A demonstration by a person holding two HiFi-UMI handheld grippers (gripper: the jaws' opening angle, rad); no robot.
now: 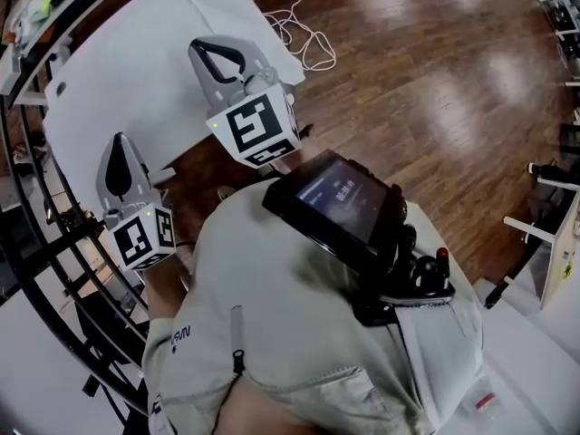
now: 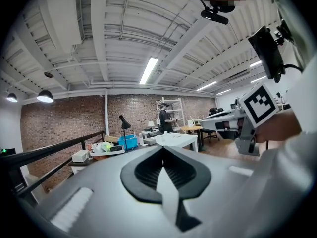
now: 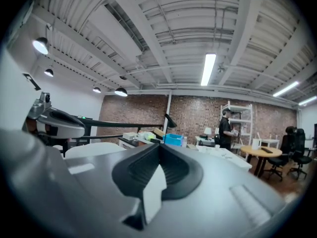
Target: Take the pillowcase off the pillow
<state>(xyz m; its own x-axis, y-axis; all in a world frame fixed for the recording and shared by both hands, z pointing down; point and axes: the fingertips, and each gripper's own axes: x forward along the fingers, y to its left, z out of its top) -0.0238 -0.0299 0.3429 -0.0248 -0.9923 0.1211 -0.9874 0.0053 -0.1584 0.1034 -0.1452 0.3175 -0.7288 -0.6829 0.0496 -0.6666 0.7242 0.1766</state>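
Grippers: left gripper (image 2: pixel 162 155) and right gripper (image 3: pixel 159 150) both pinched fully closed, nothing between the jaws, held level.
Pillow: not made out; only a white surface (image 1: pixel 145 80) lies just ahead.
Risk: closed jaws would likely shove cloth, not pinch it; the floor cable (image 1: pixel 304 34) beyond could snag feet.

The counter (image 1: pixel 136 71) sits far left. Both tongs hang over its near edge: left tongs (image 1: pixel 120 157) by the near-left corner, right tongs (image 1: pixel 216 57) further along toward the right edge. A cable (image 1: pixel 304 34) lies on the floor (image 1: pixel 435 89) just past the counter's right edge, and a railing (image 1: pixel 41 234) runs along its left.
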